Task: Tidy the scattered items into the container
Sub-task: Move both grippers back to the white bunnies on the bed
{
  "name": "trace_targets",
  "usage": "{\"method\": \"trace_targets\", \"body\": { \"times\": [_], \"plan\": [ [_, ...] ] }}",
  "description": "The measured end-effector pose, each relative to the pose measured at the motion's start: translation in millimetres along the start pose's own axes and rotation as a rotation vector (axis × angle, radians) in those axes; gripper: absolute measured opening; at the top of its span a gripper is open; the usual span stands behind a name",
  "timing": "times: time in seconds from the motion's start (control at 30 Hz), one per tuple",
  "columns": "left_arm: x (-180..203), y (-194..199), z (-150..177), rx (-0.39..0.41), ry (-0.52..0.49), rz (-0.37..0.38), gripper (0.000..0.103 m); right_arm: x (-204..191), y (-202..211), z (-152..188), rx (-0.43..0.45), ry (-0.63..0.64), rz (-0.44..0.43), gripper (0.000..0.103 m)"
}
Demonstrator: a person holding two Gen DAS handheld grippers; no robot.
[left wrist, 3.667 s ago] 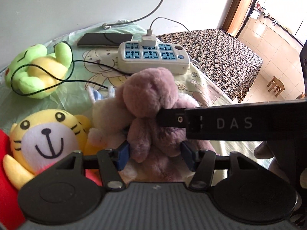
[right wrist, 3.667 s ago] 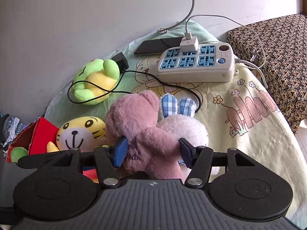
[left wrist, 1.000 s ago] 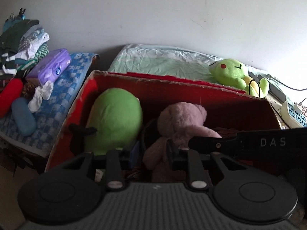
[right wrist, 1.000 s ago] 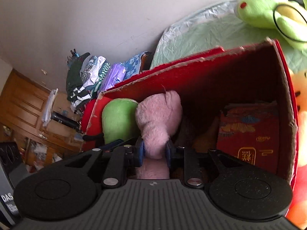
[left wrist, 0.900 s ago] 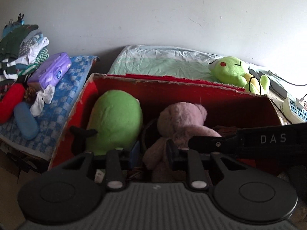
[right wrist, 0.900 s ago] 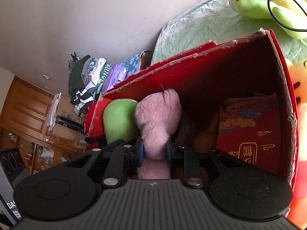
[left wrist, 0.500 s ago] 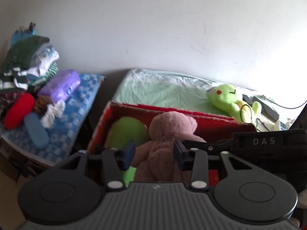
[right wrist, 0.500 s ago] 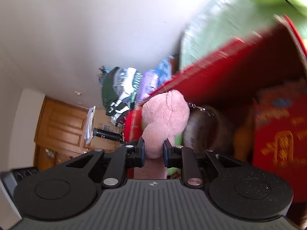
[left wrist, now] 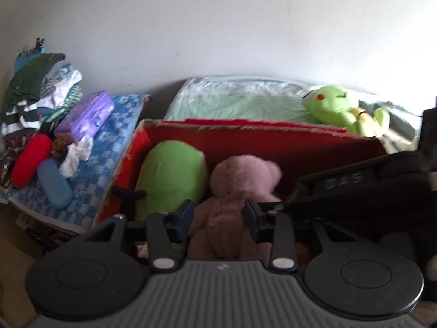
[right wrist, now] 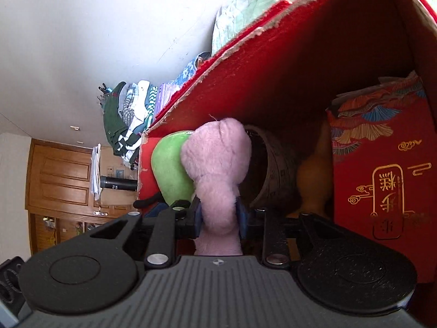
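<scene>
The right tongs grip the pink plush bear at its narrow lower body; both blue pads press into the fur, and the jaws are opening at this moment. The left tongs bracket the same bear at its torso. Their jaws are closing, at the narrowest setting they reach, and the pads bear on the fur on both sides.

The bear is inside the red box, its head upright, at the left end of the box interior. A green plush toy lies directly beside it, touching it, against the left wall of the box. On the bear's other side a dark round container lies on its side. Beyond that stands a red printed carton with gold characters, against the right wall of the box.

Behind the box, a bed with a pale green sheet carries a green frog plush near its right end. To the left of the box, a blue checked surface holds a purple pack, a red case, a blue case and stacked folded clothes.
</scene>
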State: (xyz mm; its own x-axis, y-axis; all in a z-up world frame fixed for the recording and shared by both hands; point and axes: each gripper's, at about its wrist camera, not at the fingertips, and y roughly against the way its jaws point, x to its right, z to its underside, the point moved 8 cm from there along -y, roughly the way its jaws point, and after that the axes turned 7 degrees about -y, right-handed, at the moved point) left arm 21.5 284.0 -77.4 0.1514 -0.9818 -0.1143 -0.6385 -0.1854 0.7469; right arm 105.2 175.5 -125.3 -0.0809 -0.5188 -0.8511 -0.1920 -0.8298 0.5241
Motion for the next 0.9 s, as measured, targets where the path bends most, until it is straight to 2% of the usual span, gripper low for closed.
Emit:
{"method": "trace_targets", "body": {
  "times": [0.07,0.13,0.23,0.3,0.37,0.5,0.6,0.7,0.77,0.83,0.9],
  "plan": [
    [-2.2,-1.1,3.1,-0.004,0.033,0.030,0.039,-3.6,3.6,-3.6,0.047,0.014,-0.007,0.037],
    [-0.7,-1.4,4.7,-0.009,0.032,0.030,0.046,-10.6,7.8,-3.1,0.089,0.071,-0.018,0.052],
    [5.2,-3.0,7.0,-0.008,-0.010,-0.009,0.061,-20.8,15.2,-0.2,0.175,0.169,-0.010,0.053],
    [9.0,-6.4,10.3,-0.019,-0.019,-0.007,0.070,-23.6,20.8,1.4,0.226,0.216,0.016,0.052],
    [12.4,-8.7,14.2,-0.029,-0.019,0.004,0.072,-26.3,25.2,4.4,0.245,0.269,0.035,0.048],
    [17.8,-7.8,15.0,-0.029,-0.041,-0.013,0.070,-26.1,52.7,6.0,0.298,0.329,0.018,0.041],
    [20.8,-0.5,8.8,-0.023,-0.065,-0.033,0.062,-29.1,79.7,7.8,0.399,0.420,0.069,0.041],
    [27.6,19.7,-2.8,0.029,-0.099,-0.042,0.062,-29.4,113.6,8.1,0.501,0.464,0.086,0.042],
    [34.6,35.5,-12.6,0.076,-0.120,-0.038,0.063,-25.9,137.7,6.5,0.590,0.478,0.111,0.043],
    [44.5,50.9,-21.9,0.119,-0.141,-0.028,0.066,-18.0,165.1,3.7,0.662,0.473,0.135,0.053],
    [57.3,65.6,-30.2,0.160,-0.155,0.006,0.067,-4.5,188.0,1.0,0.691,0.450,0.153,0.057]
  ]
}}
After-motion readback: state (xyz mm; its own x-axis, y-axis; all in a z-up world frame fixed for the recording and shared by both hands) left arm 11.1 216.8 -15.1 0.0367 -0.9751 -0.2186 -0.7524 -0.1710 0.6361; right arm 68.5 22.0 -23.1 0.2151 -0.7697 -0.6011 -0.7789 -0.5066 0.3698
